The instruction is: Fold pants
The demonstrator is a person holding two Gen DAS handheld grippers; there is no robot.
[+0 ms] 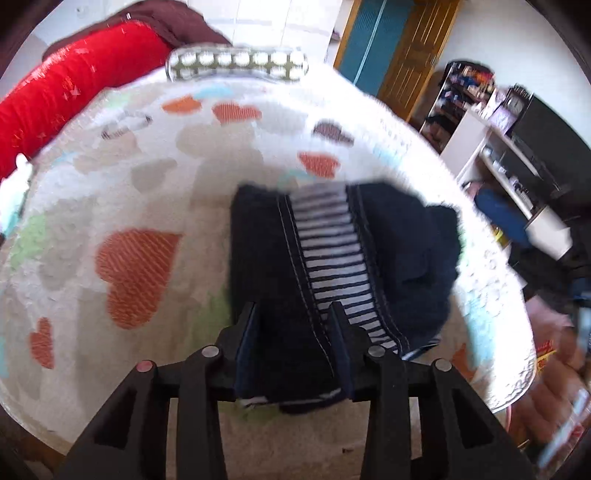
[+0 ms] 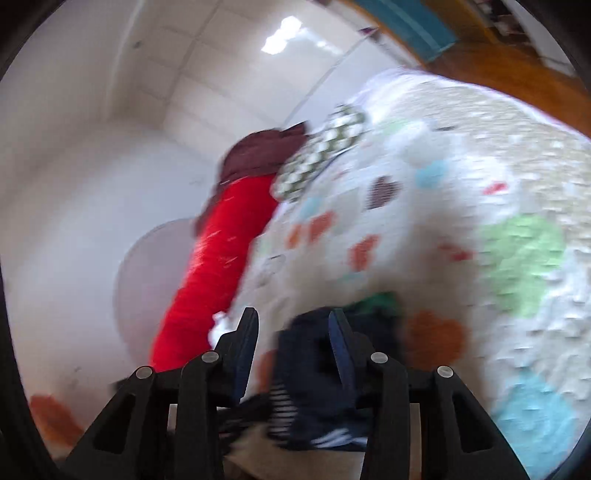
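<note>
Dark navy pants (image 1: pixel 406 251) with a striped lining (image 1: pixel 328 243) lie bunched on a white bedspread (image 1: pixel 129 192) printed with hearts. My left gripper (image 1: pixel 291 319) points down at them. Its fingers stand apart with the near fold of the pants filling the gap between them, and no pinch shows. In the blurred right wrist view the same pants (image 2: pixel 306 369) lie low in the frame. My right gripper (image 2: pixel 293 325) is open there: the cloth is against its right finger, and bedspread (image 2: pixel 443 184) shows beside the left one.
A red bolster (image 1: pixel 74 85) and a brown cloth (image 1: pixel 177 22) line the bed's far left side. A green-and-white patterned pillow (image 1: pixel 236 64) sits at the far end. White shelves (image 1: pixel 498 155) stand beyond the bed's right edge.
</note>
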